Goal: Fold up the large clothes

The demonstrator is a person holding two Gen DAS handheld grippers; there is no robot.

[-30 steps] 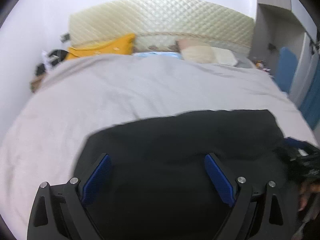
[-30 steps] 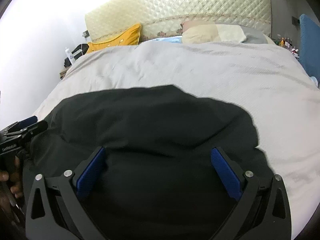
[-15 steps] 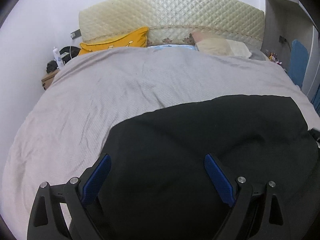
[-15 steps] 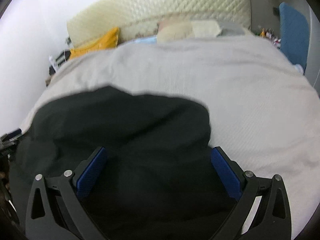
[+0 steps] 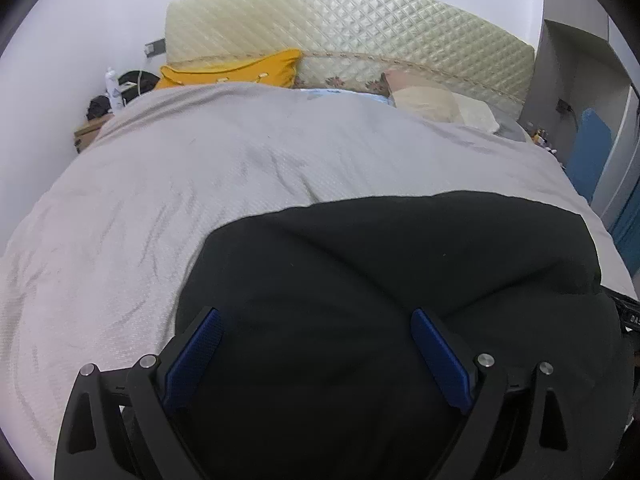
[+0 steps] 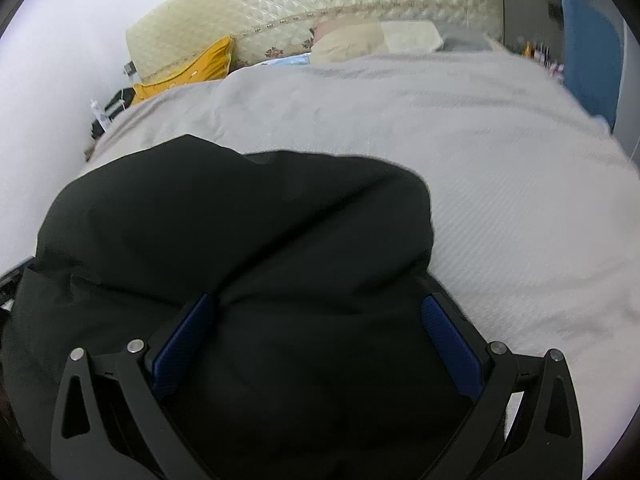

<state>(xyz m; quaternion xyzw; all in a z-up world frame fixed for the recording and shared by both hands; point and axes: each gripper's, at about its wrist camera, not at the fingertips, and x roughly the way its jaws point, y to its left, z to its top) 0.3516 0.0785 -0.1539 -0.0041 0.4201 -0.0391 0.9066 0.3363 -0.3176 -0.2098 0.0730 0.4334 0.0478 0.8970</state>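
Observation:
A large black garment [image 5: 400, 272] lies bunched on the grey bedcover [image 5: 200, 184] at the near end of the bed. It also shows in the right wrist view [image 6: 240, 232]. My left gripper [image 5: 316, 344] is open, its blue pads [image 5: 438, 354] wide apart just above the garment's left part. My right gripper [image 6: 316, 328] is open too, over the garment's right part; the cloth bulges up between its pads [image 6: 450, 340]. Neither gripper holds the cloth. The edge of the right gripper [image 5: 628, 312] shows at the far right of the left wrist view.
A quilted cream headboard [image 5: 352, 32] stands at the far end, with a yellow pillow [image 5: 236, 70] and beige pillows [image 5: 432, 100]. A nightstand with a bottle [image 5: 112, 88] is at the back left. A blue panel [image 5: 588, 156] stands to the right of the bed.
Both grippers have shifted over the garment while staying open. The right wrist view has swung left and tilted, and the cloth now bunches higher between its pads.

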